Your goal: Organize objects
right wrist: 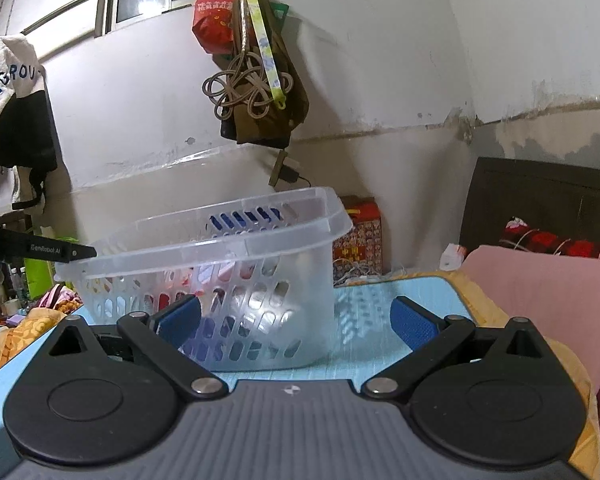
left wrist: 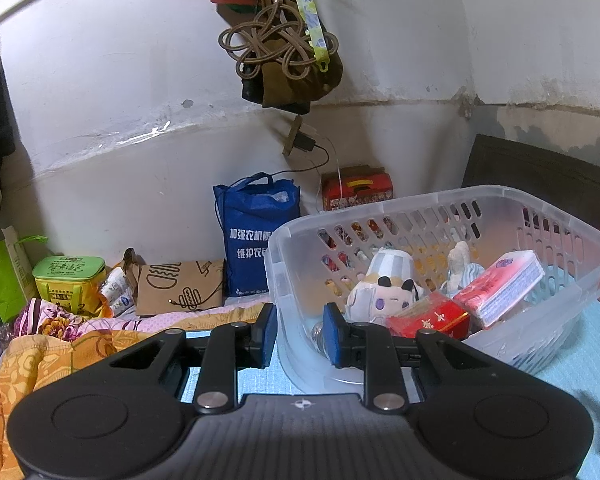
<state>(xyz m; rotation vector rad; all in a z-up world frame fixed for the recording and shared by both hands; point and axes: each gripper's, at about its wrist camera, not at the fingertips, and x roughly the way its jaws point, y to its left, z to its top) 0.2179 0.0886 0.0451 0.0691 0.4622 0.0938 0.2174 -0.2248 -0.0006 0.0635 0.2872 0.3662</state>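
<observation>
The clear plastic basket [left wrist: 440, 216] is seen standing on a light blue mat [left wrist: 580, 360] spread over the bed. Its near-left corner wall sits between the 2 blue pads of the left gripper [left wrist: 300, 334]. The pads stand on either side of the wall, 1 outside and 1 inside; a narrow gap is visible, and it cannot be told from the left wrist view whether the pads press on the plastic.

Inside the basket are noted: a plush toy [left wrist: 384, 292] with a white hat, a red box [left wrist: 428, 316] leaning in front of it, a red-and-white tissue pack [left wrist: 504, 284] tilted against the right wall, and a pale striped item [left wrist: 462, 264] behind, too unclear to name.

In the right wrist view, the right gripper [right wrist: 296, 320] is seen with jaws spread wide and nothing held. The basket [right wrist: 220, 248] lies ahead of it, mostly toward its left pad [right wrist: 180, 318]. The black tip of the left gripper [right wrist: 60, 251] is seen at the basket's left rim.

A blue tote bag [left wrist: 256, 236] and a brown paper bag [left wrist: 180, 288] stand against the wall behind.
</observation>
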